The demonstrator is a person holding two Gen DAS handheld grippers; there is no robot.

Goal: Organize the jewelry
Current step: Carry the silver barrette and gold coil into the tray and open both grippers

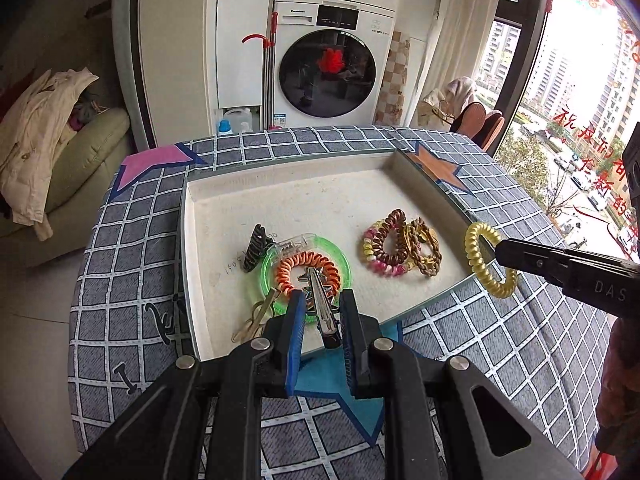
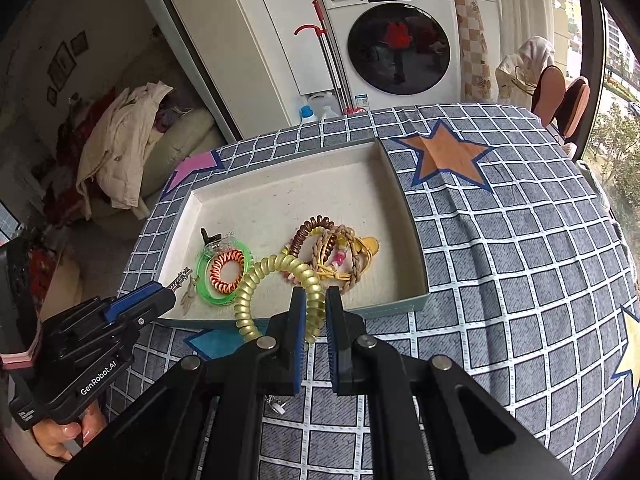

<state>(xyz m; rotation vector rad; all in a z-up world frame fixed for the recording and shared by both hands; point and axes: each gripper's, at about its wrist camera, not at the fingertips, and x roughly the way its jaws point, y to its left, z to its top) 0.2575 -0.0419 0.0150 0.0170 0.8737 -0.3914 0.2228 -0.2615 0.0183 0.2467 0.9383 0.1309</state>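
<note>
A shallow grey box (image 1: 192,248) (image 2: 412,216) sits on the checked tablecloth. In it lie a green ring (image 1: 344,258) (image 2: 204,286) around an orange spiral hair tie (image 1: 286,270) (image 2: 226,268), a black claw clip (image 1: 256,246), and a pile of brown, pink and gold hair ties (image 1: 394,242) (image 2: 332,248). My left gripper (image 1: 320,300) (image 2: 160,294) is open over the box's near edge, and a metal hair clip with a star (image 1: 320,300) stands between its fingers. My right gripper (image 2: 314,300) (image 1: 500,254) is shut on a gold spiral hair tie (image 2: 280,268) (image 1: 480,260) above the box's near right corner.
A gold dangling earring (image 1: 256,316) (image 2: 186,294) lies at the box's near left corner. The tablecloth (image 1: 500,360) has coloured stars. A washing machine (image 1: 332,72) stands behind the table, a sofa with clothes (image 1: 52,140) to the left and a window to the right.
</note>
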